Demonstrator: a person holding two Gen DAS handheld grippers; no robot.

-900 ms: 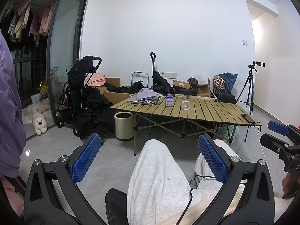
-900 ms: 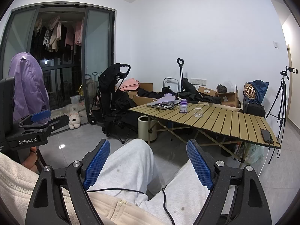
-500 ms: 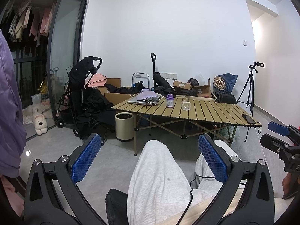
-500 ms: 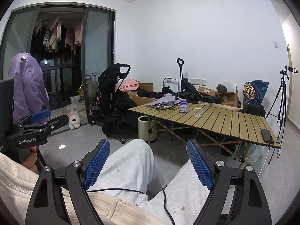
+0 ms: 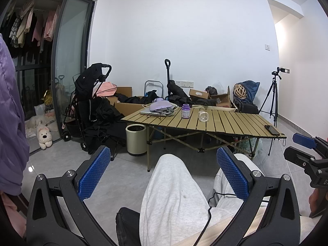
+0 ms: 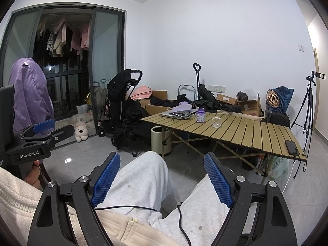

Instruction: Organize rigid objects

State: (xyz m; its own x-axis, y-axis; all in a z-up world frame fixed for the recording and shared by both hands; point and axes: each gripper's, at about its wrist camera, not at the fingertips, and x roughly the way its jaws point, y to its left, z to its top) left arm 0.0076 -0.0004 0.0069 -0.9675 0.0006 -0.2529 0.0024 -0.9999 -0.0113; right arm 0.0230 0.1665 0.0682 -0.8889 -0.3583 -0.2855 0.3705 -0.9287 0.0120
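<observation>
Purple jacket — whole only from right wrist.

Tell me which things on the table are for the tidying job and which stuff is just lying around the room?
For the job:
purple bottle
clear glass
both on the slatted table

Just lying about:
black phone
laptop
stroller
bin
tripod
plush dog

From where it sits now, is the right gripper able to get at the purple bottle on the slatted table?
Probably not yet. The right gripper is open over the person's lap, and the purple bottle stands well across bare floor on the table; nothing blocks it.
</observation>
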